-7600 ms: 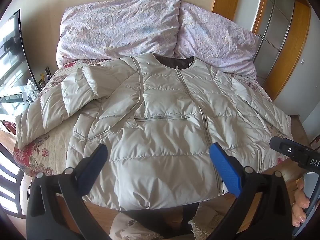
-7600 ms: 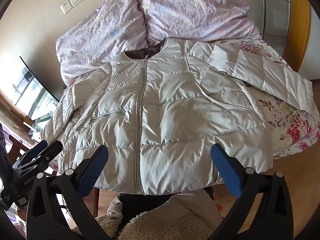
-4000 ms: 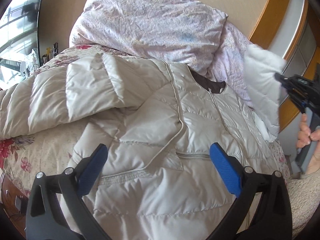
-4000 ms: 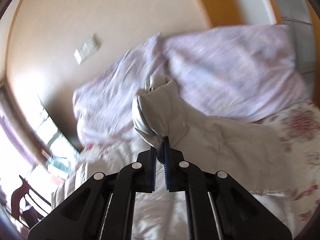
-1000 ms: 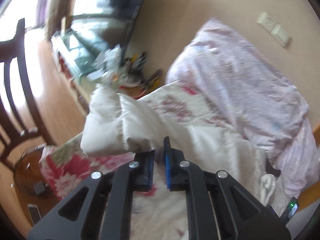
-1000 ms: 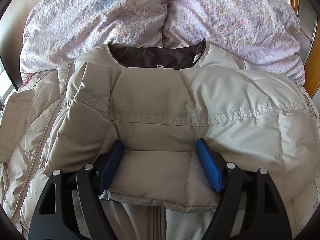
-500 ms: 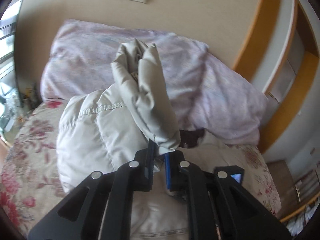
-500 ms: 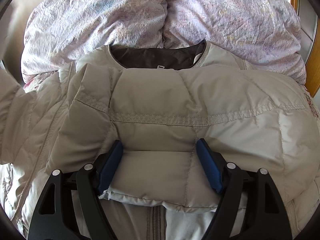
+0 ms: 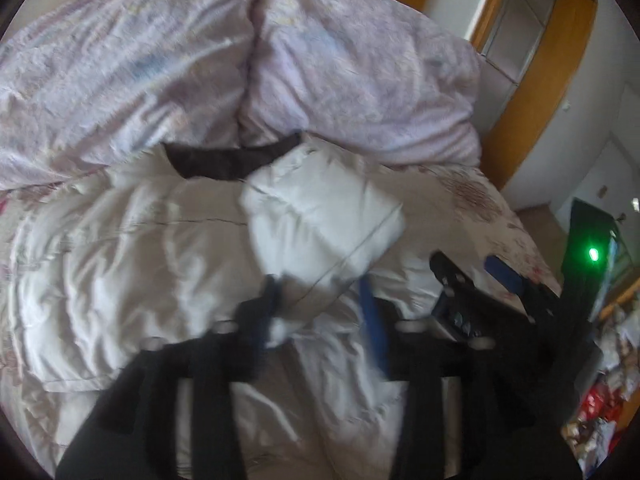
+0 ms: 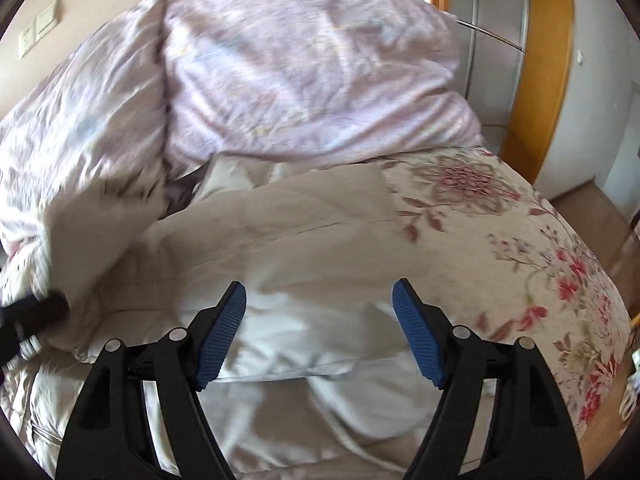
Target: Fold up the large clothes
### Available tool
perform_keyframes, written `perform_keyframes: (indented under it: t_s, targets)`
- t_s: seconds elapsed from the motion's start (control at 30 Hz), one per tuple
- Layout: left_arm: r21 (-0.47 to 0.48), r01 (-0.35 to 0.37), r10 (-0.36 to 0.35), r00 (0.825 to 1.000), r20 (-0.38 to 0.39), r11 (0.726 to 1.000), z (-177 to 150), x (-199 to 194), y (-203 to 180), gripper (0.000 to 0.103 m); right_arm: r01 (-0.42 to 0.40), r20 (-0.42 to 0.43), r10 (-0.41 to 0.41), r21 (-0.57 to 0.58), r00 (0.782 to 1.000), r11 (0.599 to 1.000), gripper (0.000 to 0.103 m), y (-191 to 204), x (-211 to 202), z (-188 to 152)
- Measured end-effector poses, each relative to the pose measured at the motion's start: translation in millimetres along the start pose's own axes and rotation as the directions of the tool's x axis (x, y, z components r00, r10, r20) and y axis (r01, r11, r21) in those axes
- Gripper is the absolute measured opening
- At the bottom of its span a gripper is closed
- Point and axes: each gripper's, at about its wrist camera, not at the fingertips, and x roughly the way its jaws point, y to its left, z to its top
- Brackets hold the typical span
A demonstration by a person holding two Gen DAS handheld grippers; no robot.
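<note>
A beige quilted jacket [image 9: 120, 264] lies front up on the bed, its dark collar lining [image 9: 224, 160] toward the pillows. My left gripper [image 9: 320, 312] hovers over the jacket's chest. Its jaws are opening, and the puffy cuff of one sleeve [image 9: 320, 216] still sits between them, blurred by motion. My right gripper [image 10: 318, 296] is open and holds nothing. It hangs just above the other sleeve [image 10: 320, 248], which lies folded across the jacket. The right gripper [image 9: 474, 276] also shows at the right of the left wrist view. The left gripper [image 10: 36, 308] and its sleeve show at the left edge of the right wrist view.
Two lilac pillows [image 10: 280, 72] are piled at the head of the bed. A floral bedspread [image 10: 540, 264] lies bare to the right of the jacket. A wooden door frame [image 10: 544, 80] and floor are beyond the bed's right side. Wall switches [image 10: 40, 28] are at upper left.
My left gripper carried the sleeve from the bed's left side across onto the jacket's chest, and its jaws have parted. My right gripper lifted off the folded sleeve and shifted right.
</note>
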Motion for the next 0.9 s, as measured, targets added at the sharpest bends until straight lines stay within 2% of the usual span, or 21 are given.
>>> perform_keyframes:
  t_s: [0.07, 0.17, 0.27, 0.37, 0.4, 0.5, 0.6, 0.67, 0.7, 0.8, 0.9]
  targets:
    - [0.007, 0.050, -0.050, 0.998, 0.041, 0.999, -1.4, -16.5, -0.2, 0.075, -0.023, 0.018, 0.023, 0.006, 1.000, 1.000, 0.071, -5.9, -4.4, 4.3]
    - [0.018, 0.007, -0.009, 0.989, 0.146, 1.000, 2.5, -52.7, 12.2, 0.084, -0.116, 0.053, 0.116, -0.006, 0.992, 0.993, 0.059, 0.3, -20.7, 8.3]
    - [-0.004, -0.124, 0.123, 0.973, 0.194, 0.992, 6.3, -75.7, 43.1, 0.084, -0.280, 0.056, 0.285, -0.081, 0.957, 0.956, 0.049, 28.1, -29.4, 13.6]
    - [-0.054, -0.268, 0.274, 0.941, 0.197, 0.962, 5.2, -80.5, 79.6, 0.084, -0.368, 0.015, 0.376, -0.171, 0.927, 0.914, 0.039, 66.1, -26.3, 10.7]
    - [-0.071, -0.296, 0.304, 0.934, 0.186, 0.953, 3.8, -79.5, 91.1, 0.084, -0.381, -0.002, 0.388, -0.197, 0.922, 0.903, 0.036, 79.2, -23.8, 8.8]
    - [-0.099, -0.347, 0.359, 0.922, 0.144, 0.933, -1.4, -74.8, 114.3, 0.084, -0.396, -0.046, 0.397, -0.239, 0.917, 0.887, 0.034, 105.9, -12.3, 5.3]
    - [-0.104, -0.371, 0.382, 0.915, 0.129, 0.923, -7.5, -72.1, 124.9, 0.084, -0.375, -0.093, 0.363, -0.256, 0.927, 0.891, 0.034, 119.6, 6.0, -2.1]
    - [-0.101, -0.385, 0.395, 0.910, 0.125, 0.917, -10.1, -69.3, 129.0, 0.084, -0.279, -0.129, 0.252, -0.280, 0.959, 0.919, 0.034, 121.0, 28.7, -8.8]
    - [-0.100, -0.385, 0.395, 0.910, 0.123, 0.918, -12.0, -68.0, 131.2, 0.084, -0.245, -0.173, 0.202, -0.282, 0.964, 0.928, 0.035, 116.6, 47.9, -13.6]
    - [-0.092, -0.389, 0.398, 0.909, 0.122, 0.917, -17.3, -65.4, 132.7, 0.084, -0.267, -0.206, 0.225, -0.209, 0.952, 0.941, 0.036, 102.0, 62.0, -16.0]
    - [-0.082, -0.402, 0.409, 0.904, 0.125, 0.912, -21.7, -65.6, 133.4, 0.084, -0.278, -0.223, 0.235, -0.186, 0.946, 0.942, 0.037, 100.0, 66.3, -16.1]
